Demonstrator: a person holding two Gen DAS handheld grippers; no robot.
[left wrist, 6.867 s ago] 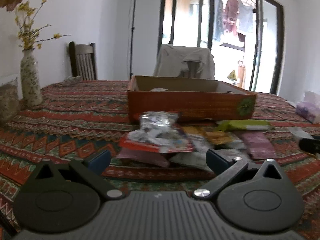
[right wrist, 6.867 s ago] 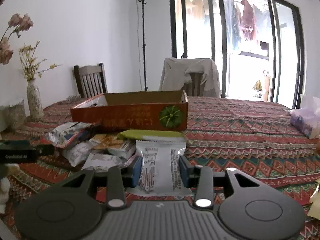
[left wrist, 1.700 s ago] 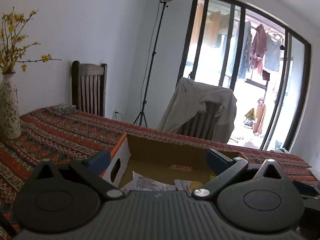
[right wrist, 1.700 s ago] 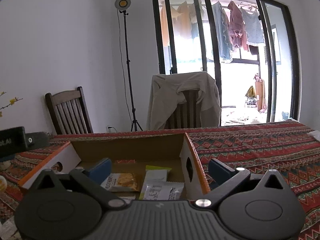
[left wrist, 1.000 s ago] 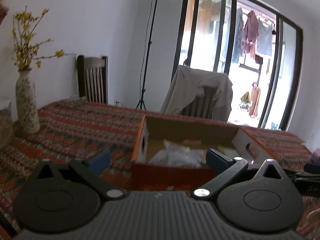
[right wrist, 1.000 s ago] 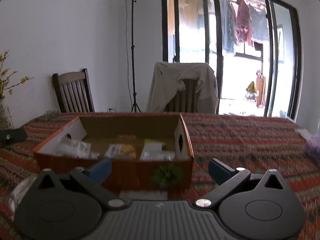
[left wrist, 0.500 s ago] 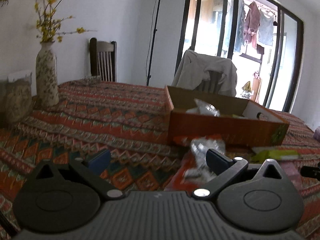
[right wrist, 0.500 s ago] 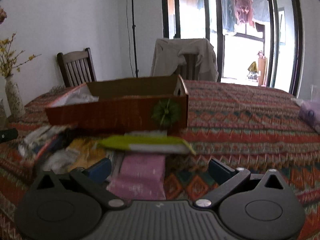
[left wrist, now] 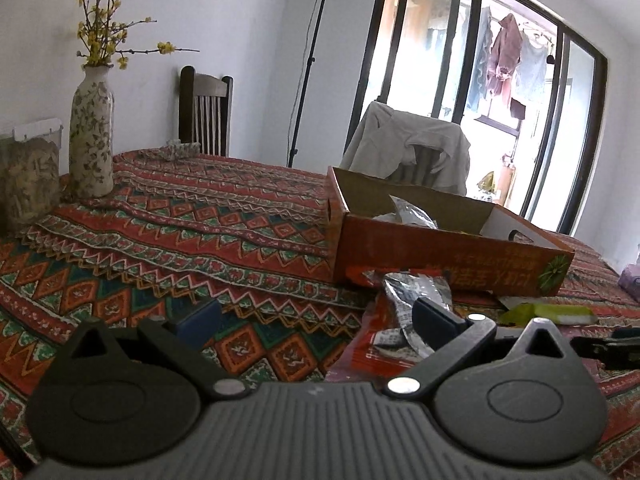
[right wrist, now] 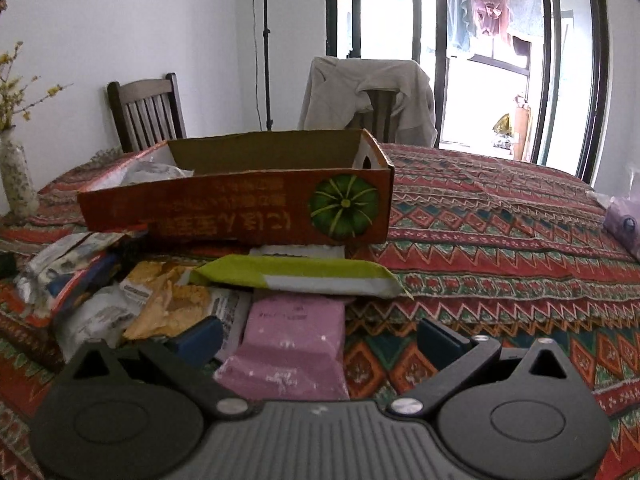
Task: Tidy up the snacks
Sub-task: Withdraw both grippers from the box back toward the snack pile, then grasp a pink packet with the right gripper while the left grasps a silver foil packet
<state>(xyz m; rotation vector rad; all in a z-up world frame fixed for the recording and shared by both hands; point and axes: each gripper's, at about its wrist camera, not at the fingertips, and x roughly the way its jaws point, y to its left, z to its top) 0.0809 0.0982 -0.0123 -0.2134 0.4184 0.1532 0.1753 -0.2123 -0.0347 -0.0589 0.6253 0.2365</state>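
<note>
Hidden and cut off

The orange box (right wrist: 240, 208) wall hides most of its contents; a pink packet (right wrist: 292, 344) runs under the right gripper's body; packet print is too small to read.

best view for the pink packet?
Right wrist: the pink packet lies whole and close, between the open fingers of the right gripper. In the left wrist view it cannot be made out; the gripper body blocks that area.

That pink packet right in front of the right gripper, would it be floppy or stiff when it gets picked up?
The pink packet looks like a soft sealed pouch with a puffed, slightly dented face, so it would probably flex rather than stay rigid. It lies flat, so it is unlikely to roll. Its smooth wrapper may be slippery between the open right gripper.
</note>
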